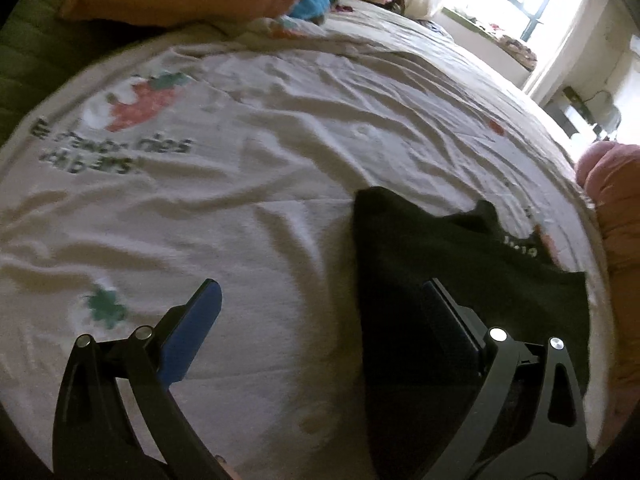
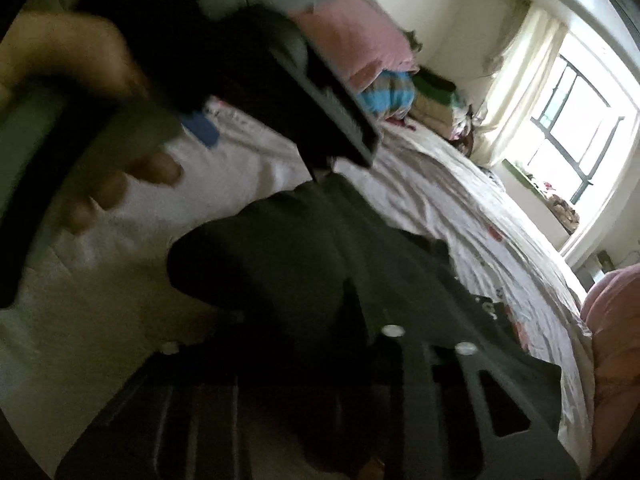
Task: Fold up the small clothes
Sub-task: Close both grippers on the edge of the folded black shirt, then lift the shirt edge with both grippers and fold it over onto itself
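Dark garment spread on the bed, under and ahead of the fingers

The dark garment [image 1: 460, 280] [image 2: 304, 256] is black or very dark green, soft and rumpled, lying flat with small pale lettering near one edge. In the left wrist view it lies beneath and beyond the right-hand finger, its straight edge running between the two fingers. In the right wrist view it bulges into a rounded fold just ahead of the fingers.
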`<state>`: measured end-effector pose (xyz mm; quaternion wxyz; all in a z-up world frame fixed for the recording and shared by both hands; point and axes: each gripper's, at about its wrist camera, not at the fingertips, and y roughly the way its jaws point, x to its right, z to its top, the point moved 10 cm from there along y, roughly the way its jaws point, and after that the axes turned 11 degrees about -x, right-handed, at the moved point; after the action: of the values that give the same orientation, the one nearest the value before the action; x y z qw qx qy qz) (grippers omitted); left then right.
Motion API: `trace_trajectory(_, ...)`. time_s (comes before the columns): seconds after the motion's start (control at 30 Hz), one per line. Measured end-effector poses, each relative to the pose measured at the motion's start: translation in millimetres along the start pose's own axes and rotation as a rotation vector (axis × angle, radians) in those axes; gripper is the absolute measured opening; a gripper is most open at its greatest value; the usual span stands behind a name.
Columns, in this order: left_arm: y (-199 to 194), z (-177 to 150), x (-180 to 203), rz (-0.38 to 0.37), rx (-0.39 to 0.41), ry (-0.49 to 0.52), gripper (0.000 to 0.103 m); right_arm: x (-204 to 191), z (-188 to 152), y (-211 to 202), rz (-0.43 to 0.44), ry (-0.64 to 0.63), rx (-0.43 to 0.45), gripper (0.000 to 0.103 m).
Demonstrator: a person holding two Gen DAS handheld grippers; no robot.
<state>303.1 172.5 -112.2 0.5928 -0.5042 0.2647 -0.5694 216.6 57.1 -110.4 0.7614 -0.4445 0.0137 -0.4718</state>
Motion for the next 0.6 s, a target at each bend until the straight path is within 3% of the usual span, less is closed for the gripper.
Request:
trace_trajectory(0.1, 5.4, -0.5, 10.8, -0.060, -0.011, -0.010, 0.093, 10.2, 1.1, -8.8, -0.001, 0.041, 0.033, 0.019)
trace_trajectory(0.2, 7.8, -6.2, 30.6, -0.187, -0.025, -0.032, 0.093, 19.2, 1.6, -19.7, -0.013, 0.071, 0.064, 0.017)
trace_trajectory(0.37, 0.4, -10.4, 57.2, -0.242, -0.017, -0.028, 0.091, 32.8, -4.1, -39.3, -0.029, 0.102, 0.099, 0.016)
trace_trajectory(0.4, -2.1, -9.8, 60.7, -0.253, -0.012, -0.031, 0.086, 36.4, -5.3, -43.0, -0.032, 0.111, 0.106, 0.016)
trace_trajectory(0.47, -9.6, -9.1, 76.4, -0.296, -0.006, -0.023, 0.052, 48.6, -9.0, -51.6, -0.034, 0.153, 0.118, 0.015)
trace_trajectory(0.5, -13.8, -9.1, 85.4, -0.316, -0.002, -0.018, 0.046, 52.5, -10.5, -54.8, -0.028, 0.180, 0.120, 0.015)
trace_trajectory(0.57, -23.6, -10.1, 105.8, -0.329, 0.009, 0.014, 0.024, 62.9, -15.9, -63.5, -0.007, 0.245, 0.126, 0.014)
trace_trajectory(0.6, -27.6, -10.8, 112.8, -0.323, 0.016, 0.029, 0.022, 66.7, -18.3, -67.1, -0.010, 0.257, 0.129, 0.014)
